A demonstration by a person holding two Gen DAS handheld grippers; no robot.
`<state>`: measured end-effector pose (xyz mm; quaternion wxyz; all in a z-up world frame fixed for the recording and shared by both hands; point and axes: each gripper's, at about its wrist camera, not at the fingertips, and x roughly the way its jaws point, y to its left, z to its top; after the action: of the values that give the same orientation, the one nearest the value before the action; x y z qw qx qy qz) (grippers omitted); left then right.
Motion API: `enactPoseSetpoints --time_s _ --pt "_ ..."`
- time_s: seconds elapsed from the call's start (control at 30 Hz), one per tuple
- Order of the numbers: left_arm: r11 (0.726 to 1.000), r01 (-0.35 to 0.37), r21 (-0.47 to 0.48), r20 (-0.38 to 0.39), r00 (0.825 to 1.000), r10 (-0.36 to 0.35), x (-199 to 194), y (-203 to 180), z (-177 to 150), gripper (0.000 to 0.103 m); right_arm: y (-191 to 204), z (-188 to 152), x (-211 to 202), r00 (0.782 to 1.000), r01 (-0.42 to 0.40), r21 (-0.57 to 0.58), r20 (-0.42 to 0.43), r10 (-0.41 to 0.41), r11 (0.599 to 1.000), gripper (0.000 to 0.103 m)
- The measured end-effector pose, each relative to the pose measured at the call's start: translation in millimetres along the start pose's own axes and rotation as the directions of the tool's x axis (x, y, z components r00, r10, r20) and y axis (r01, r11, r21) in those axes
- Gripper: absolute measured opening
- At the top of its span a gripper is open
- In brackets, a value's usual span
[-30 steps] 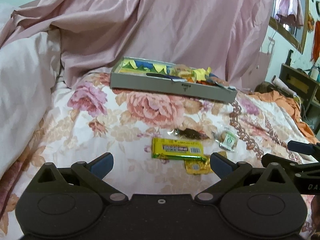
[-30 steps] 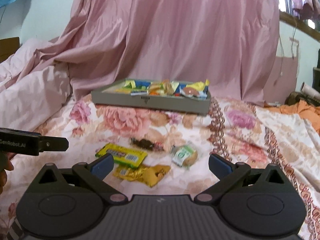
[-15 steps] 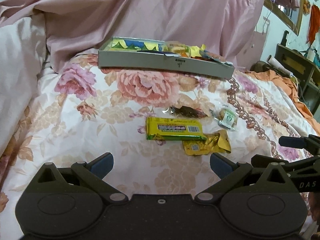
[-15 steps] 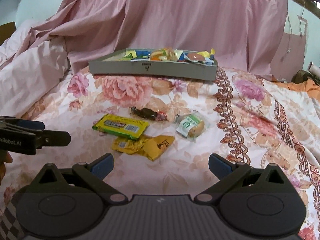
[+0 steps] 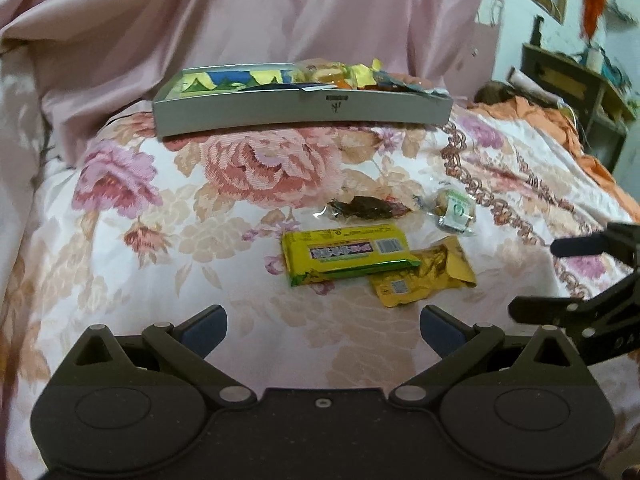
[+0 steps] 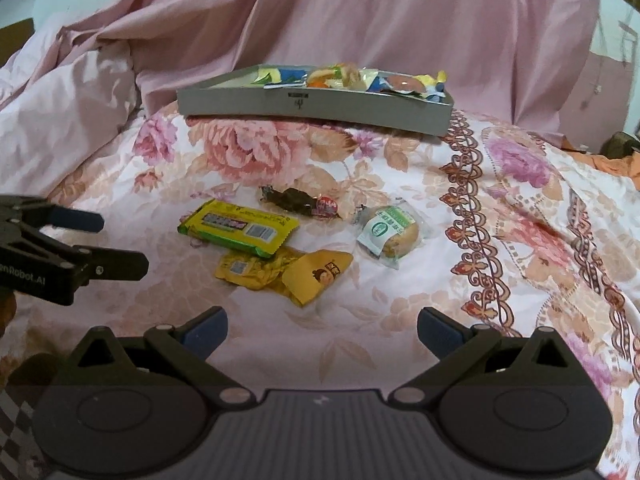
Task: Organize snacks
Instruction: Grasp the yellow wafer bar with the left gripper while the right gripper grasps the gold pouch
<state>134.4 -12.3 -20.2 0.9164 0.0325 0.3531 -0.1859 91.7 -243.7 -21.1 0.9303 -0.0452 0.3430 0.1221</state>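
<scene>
Now both cameras have dipped closer over the loose snacks, left gripper and right gripper spread wide and empty, the yellow-green bar overlapping the gold pouch on the floral bedspread, probably first into the grey tray.
</scene>
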Motion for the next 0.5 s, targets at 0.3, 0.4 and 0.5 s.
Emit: enactPoseSetpoints --time_s 0.3,0.4,0.5 --pt "0.974 0.076 0.213 -0.032 0.997 -0.071 29 11 29 0.102 -7 10 28 0.999 -0.039 -0.14 0.028 0.044 0.989 0.103" --pt "0.948 0.137 0.286 -0.054 0.99 -0.127 41 12 41 0.102 -7 13 38 0.994 -0.096 -0.199 0.033 0.105 0.975 0.103" --pt "0.901 0.221 0.374 -0.099 0.975 -0.198 55 9 54 0.102 -4 15 51 0.988 -0.139 -0.276 0.02 0.15 0.951 0.103"
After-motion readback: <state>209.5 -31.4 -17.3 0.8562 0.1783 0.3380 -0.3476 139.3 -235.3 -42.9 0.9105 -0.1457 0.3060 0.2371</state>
